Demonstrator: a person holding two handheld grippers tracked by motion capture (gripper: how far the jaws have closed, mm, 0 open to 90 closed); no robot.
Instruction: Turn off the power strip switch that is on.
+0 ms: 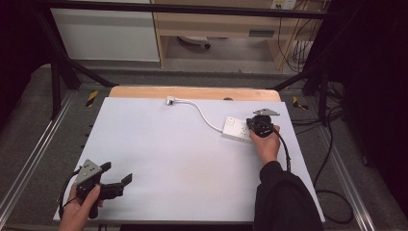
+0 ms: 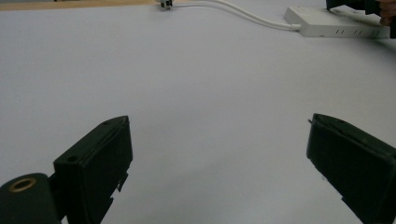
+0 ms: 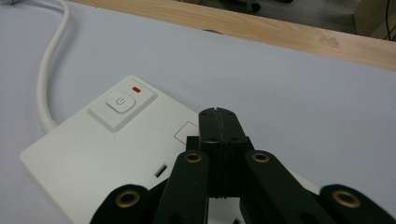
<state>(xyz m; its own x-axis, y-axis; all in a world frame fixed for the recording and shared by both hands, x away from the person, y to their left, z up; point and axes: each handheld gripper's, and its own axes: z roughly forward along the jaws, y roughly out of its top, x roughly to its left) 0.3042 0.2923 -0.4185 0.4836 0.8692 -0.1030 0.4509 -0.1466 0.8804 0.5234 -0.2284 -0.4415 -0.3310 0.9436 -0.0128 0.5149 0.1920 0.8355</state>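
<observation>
A white power strip [image 1: 237, 129] lies at the right of the table, its white cable [image 1: 202, 113] running to a plug [image 1: 170, 100] near the far edge. My right gripper [image 1: 258, 126] hovers over the strip's right end, jaws pressed together with nothing between them. In the right gripper view the shut gripper [image 3: 217, 113] points over the power strip [image 3: 88, 158], just right of the power button [image 3: 120, 102] with its small red light [image 3: 136, 89]. My left gripper [image 1: 117, 175] rests near the front left corner, jaws wide apart. In the left gripper view the open gripper [image 2: 219, 135] faces bare table.
The table [image 1: 168, 159] is covered in a pale sheet with a wooden strip [image 1: 192, 92] along the far edge. Metal frame rails run along both sides. Black cables [image 1: 332, 192] lie on the floor to the right.
</observation>
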